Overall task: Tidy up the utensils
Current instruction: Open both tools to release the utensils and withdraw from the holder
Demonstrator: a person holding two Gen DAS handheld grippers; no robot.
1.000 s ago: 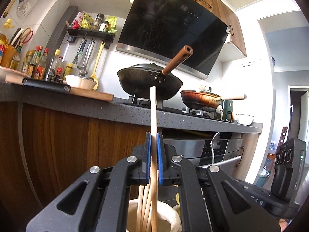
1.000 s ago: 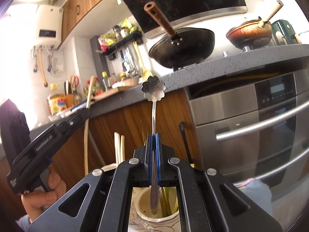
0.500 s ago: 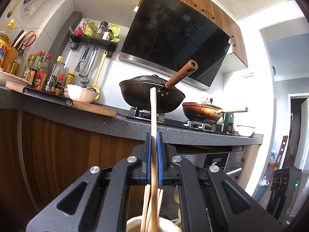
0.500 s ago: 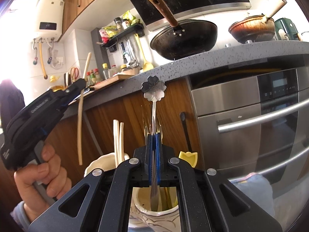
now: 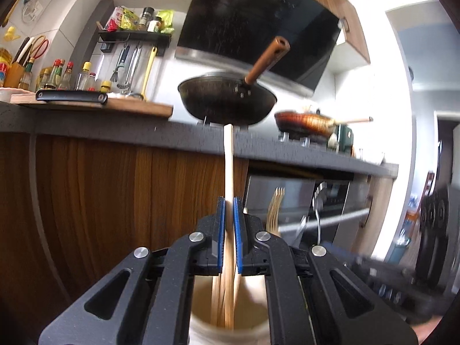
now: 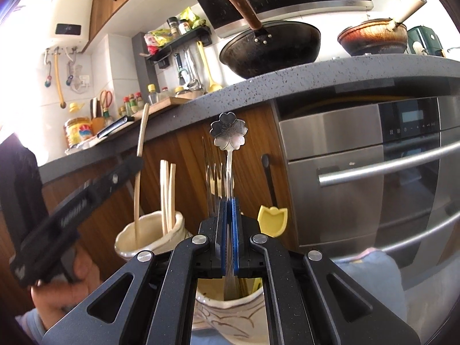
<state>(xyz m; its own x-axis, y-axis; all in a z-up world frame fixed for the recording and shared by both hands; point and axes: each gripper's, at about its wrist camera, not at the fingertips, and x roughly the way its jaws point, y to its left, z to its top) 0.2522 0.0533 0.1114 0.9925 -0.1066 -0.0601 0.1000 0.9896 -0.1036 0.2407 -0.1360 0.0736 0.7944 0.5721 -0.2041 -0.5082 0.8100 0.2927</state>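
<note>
My left gripper (image 5: 229, 210) is shut on an upright wooden chopstick (image 5: 228, 161), whose lower end dips into a cream ceramic cup (image 5: 201, 325) holding other chopsticks. In the right wrist view that same chopstick (image 6: 140, 155) reaches into the cream cup (image 6: 149, 241) at the left, beside other chopsticks (image 6: 167, 195). My right gripper (image 6: 229, 207) is shut on a metal spoon with a flower-shaped end (image 6: 228, 133), held upright over a second patterned cup (image 6: 230, 307) that holds forks (image 6: 211, 178) and a yellow-tipped utensil (image 6: 272, 220).
A grey counter edge (image 6: 316, 74) runs above wooden cabinet fronts (image 5: 86, 195), with a black wok (image 6: 270, 46) and a brown pan (image 6: 373, 36) on it. A steel oven (image 6: 373, 172) stands at the right. A hand (image 6: 60, 287) holds the left gripper; a blue cloth (image 6: 371, 273) lies low right.
The left gripper has dropped with its chopstick, whose tip now sits down inside the cream cup. The right gripper and spoon have stayed nearly still over the patterned cup.
</note>
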